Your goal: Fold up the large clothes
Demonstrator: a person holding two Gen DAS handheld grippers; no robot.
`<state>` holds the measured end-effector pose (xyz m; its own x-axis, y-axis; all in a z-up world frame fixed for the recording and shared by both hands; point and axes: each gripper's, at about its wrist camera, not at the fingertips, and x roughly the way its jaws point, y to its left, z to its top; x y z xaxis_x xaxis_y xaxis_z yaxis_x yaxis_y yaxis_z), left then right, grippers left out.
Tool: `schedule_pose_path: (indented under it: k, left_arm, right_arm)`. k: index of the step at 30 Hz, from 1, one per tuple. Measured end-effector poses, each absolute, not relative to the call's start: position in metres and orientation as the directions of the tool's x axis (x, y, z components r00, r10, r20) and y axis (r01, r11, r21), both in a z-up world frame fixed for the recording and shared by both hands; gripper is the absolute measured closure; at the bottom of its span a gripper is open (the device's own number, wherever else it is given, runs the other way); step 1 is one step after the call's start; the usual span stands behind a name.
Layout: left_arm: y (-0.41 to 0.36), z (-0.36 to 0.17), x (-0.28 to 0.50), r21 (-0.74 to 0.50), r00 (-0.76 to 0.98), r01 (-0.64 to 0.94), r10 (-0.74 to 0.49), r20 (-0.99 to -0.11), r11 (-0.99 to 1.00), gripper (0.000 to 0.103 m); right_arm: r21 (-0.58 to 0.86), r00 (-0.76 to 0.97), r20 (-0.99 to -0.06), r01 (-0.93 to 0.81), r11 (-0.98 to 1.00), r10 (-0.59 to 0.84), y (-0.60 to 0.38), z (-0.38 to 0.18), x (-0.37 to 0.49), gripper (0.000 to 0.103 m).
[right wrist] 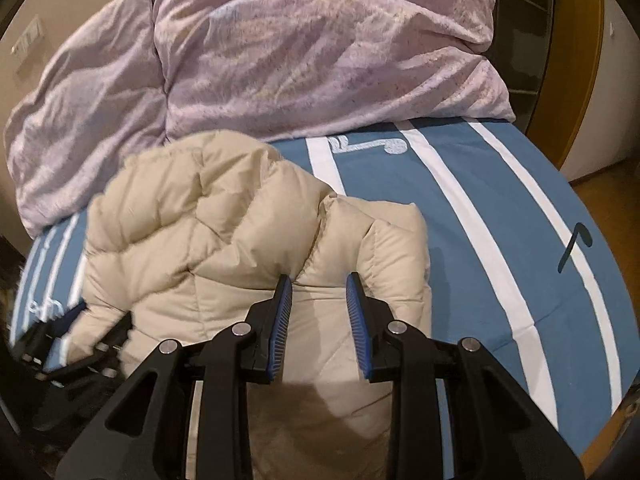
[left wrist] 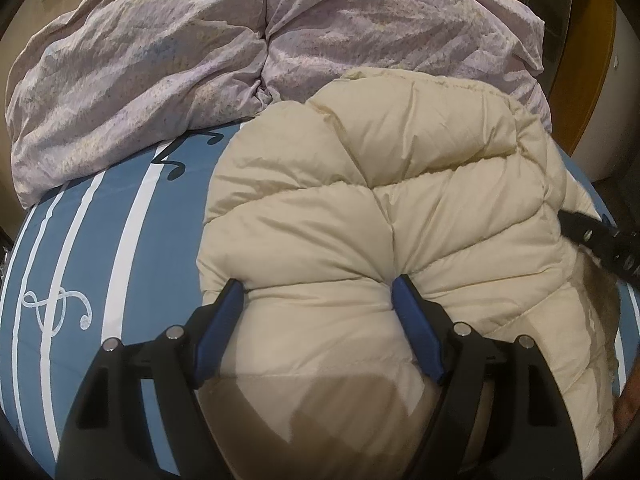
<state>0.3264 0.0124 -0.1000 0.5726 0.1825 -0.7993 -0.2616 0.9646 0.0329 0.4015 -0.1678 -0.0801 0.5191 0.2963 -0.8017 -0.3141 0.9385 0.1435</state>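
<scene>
Blue striped bed sheet (right wrist: 480, 216) under lilac duvet (right wrist: 320, 48); left hand-held gripper (left wrist: 318, 294) and right hand-held gripper (right wrist: 319, 288) both clamp the beige puffer jacket (left wrist: 400, 184)

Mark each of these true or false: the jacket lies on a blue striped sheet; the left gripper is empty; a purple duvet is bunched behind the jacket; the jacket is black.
1. The jacket lies on a blue striped sheet: true.
2. The left gripper is empty: false; its pads press into a thick bunch of jacket.
3. A purple duvet is bunched behind the jacket: true.
4. The jacket is black: false; it is cream.
</scene>
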Motion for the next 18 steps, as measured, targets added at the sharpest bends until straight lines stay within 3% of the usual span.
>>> schedule_pose_path:
  k: [10,18]
  left_arm:
    - [0.021,-0.071,0.332,-0.019,0.601,-0.286,0.164,-0.782,0.958,0.025]
    - [0.027,-0.06,0.354,0.052,0.611,-0.327,0.253,-0.75,0.944,0.025]
  right_arm:
    - [0.11,0.542,-0.796,-0.308,0.945,0.27,-0.172,-0.104,0.399,0.073]
    - [0.118,0.559,-0.782,-0.302,0.946,0.276,-0.173,-0.108,0.397,0.072]
